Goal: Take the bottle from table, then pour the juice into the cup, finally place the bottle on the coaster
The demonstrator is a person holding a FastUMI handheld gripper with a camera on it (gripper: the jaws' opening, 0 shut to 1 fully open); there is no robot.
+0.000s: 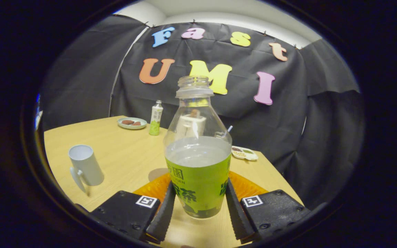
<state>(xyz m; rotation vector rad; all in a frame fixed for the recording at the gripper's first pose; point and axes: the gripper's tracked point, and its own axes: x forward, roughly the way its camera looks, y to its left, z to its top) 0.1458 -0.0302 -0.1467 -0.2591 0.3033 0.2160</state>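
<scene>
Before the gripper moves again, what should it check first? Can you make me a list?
1. Bottle between the two fingers, both pressing its green label: ok.
2. Bottle upright: ok.
3. Cap off, so juice can come out: ok, the neck is open.
4. Juice inside to pour: ok, liquid reaches about the top of the label.
5. Cup upright and open, off to one side of the bottle on the table: ok.
6. Orange coaster free for later: cannot tell, the bottle and fingers hide most of it.
</scene>
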